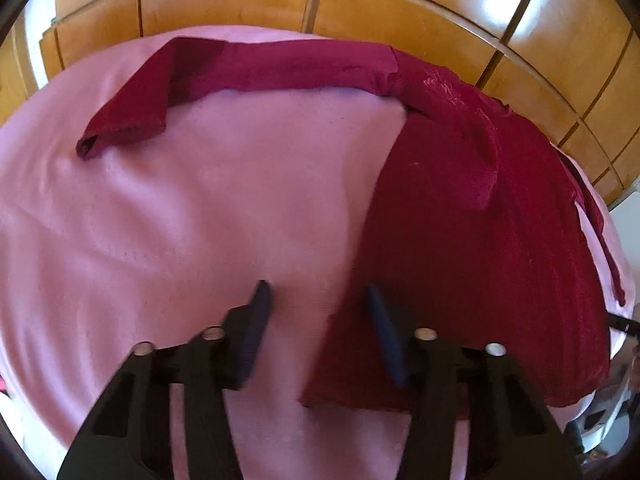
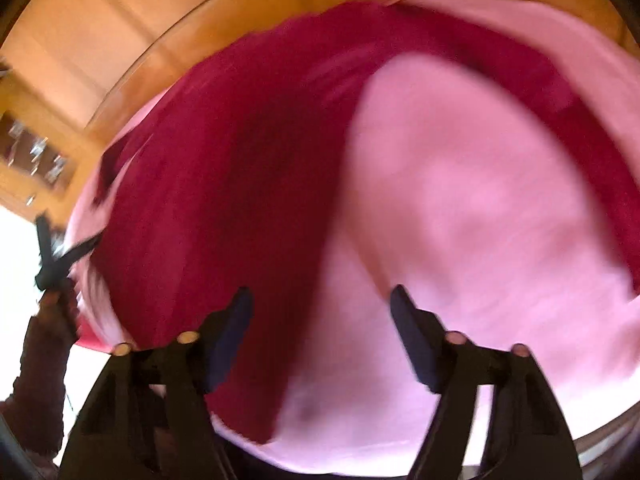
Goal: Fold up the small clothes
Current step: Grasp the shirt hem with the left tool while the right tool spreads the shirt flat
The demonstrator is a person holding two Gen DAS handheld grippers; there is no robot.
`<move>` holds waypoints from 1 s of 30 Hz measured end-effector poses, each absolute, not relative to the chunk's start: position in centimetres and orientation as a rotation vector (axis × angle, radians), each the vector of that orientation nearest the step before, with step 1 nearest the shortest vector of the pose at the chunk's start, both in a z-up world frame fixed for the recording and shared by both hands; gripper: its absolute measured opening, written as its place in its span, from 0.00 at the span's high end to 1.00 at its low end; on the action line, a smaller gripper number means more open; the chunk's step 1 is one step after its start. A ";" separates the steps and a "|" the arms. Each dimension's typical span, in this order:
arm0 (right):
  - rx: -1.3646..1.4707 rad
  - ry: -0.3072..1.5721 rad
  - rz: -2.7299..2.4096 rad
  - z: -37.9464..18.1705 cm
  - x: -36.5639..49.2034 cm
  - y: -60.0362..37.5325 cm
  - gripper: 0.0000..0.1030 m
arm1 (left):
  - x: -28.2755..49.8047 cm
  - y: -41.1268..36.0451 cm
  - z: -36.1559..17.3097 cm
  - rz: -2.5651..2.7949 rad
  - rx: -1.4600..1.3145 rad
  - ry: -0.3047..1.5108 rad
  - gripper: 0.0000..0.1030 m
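A big wooden wall [image 1: 400,4] of shiny orange-brown panels stands behind everything, with thin dark lines between the panels. In front of it lies a soft pink sheet [image 1: 180,208], smooth with a few gentle wrinkles and faint rows of tiny stitches.

On the sheet lies the dark red garment [image 1: 480,240]. It looks soft and a bit fuzzy. Its wide body is spread flat on the right side in the left wrist view. One long sleeve [image 1: 260,68] runs along the far edge of the sheet and bends down at the left end, where the cuff makes a small round opening. A thin red string [image 1: 600,224] hangs off its far right side.

The left claw [image 1: 320,304] is black and hard, with flat dark pads. Its two fingers are spread apart and hold nothing. One finger [image 1: 382,320] is over the garment's near corner; the other is over bare sheet.

The right wrist view is blurry. The right claw [image 2: 322,300] is also spread wide and holds nothing. The garment [image 2: 240,180] is under its left finger, and the sheet [image 2: 480,200] under the other.
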State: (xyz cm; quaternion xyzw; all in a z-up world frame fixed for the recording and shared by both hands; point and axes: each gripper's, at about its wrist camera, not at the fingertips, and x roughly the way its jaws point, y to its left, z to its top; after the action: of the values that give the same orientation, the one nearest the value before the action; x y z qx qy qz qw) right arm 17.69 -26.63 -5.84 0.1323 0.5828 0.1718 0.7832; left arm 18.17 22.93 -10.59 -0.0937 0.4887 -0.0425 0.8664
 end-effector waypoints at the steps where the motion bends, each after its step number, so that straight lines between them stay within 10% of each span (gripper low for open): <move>1: 0.270 1.255 0.365 -6.1 17.5 -25.8 0.72 | 18.2 22.7 -10.4 -0.111 -0.220 1.028 0.89; 4: 0.257 1.246 0.386 -5.9 17.8 -25.3 0.90 | 17.4 21.5 -9.7 -0.128 -0.223 1.015 0.98; 21: 0.238 1.260 0.253 -4.6 13.3 -34.9 0.92 | 6.2 19.7 -10.4 -0.119 -0.409 1.157 1.00; 25: 0.278 1.202 0.197 -3.5 13.6 -37.3 0.57 | 6.6 20.8 -8.4 -0.077 -0.432 1.090 1.00; 30: 0.139 1.050 -0.078 -1.3 14.7 -41.4 0.43 | 8.1 18.3 -4.8 -0.079 -0.328 0.970 1.00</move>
State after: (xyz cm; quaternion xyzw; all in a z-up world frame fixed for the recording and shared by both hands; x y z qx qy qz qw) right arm 14.72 -41.39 -1.35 0.0665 0.5005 -0.0374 0.8624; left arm 8.08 18.32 -4.82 -0.1570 0.4637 -0.0377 0.8711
